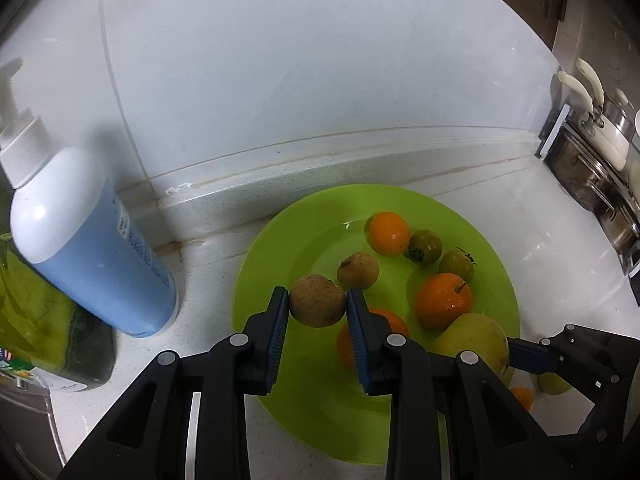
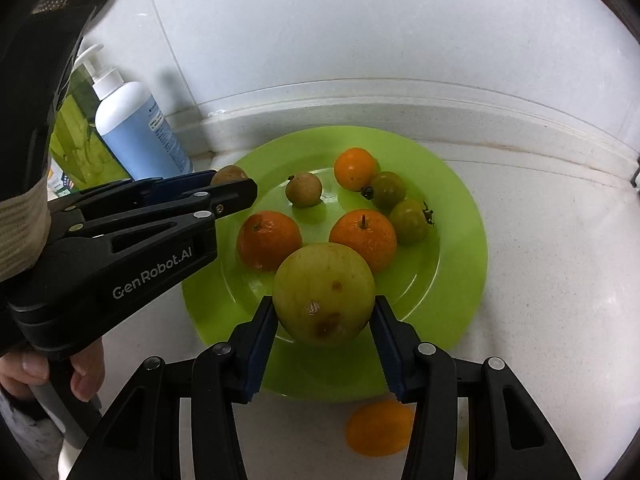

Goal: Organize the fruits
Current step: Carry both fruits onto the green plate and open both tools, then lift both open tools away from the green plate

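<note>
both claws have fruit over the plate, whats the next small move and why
Probably lower the left claw and let go of its brown fruit beside the other brown fruit on the green plate. That spot looks bare, and the right claw holds the green apple apart from it.

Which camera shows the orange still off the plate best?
Right wrist: the orange lies whole on the counter just below the green plate. Left wrist shows only a sliver behind its own gripper.

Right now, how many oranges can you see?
4. Three lie on the plate: one at the back, one in the middle, one on the left. A fourth lies on the counter beside the near rim. More may be hidden.
</note>
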Motion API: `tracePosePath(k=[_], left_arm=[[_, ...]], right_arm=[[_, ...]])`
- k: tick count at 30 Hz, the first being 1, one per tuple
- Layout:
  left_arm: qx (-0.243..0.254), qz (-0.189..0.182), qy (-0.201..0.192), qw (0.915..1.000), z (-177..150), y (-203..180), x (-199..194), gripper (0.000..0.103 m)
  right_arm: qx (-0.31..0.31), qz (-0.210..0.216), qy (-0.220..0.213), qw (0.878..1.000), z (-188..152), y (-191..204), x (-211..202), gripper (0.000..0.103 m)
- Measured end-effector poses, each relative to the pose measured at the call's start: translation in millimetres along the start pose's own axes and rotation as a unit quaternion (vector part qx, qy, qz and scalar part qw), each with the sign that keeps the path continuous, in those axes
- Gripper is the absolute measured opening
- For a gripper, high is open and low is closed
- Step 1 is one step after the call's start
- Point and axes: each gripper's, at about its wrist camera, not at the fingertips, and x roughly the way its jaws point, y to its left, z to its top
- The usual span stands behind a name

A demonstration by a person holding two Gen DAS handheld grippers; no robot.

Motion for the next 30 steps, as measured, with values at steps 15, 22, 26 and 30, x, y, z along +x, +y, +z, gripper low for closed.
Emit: tracePosePath(k=[15, 22, 26, 30], left_arm=[[0.000, 0.035, -0.025, 0.9991, -6.6, -0.4, -37.5, 0.042], [0.008, 0.062, -0.042, 0.9972, -14.5, -10.6, -65.8, 0.043], [0.008, 0.074, -0.054, 0.9958, -21.6, -19.0, -87.3, 0.044], [0.004, 0.077, -0.064, 0.9950, -30.2, -28.9, -108.0, 0.046]], right_arm=[[-0.018, -0.009, -0.019, 1.000, -5.0, 6.0, -12.5, 0.049], [-0.024, -0.007, -0.046, 0.999, -7.7, 5.8, -40.1, 0.049], [-0.023, -0.005, -0.061, 0.998, -12.2, 3.8, -56.3, 0.049], [-0.020, 0.000, -0.076, 0.997, -17.2, -2.1, -73.8, 0.049]])
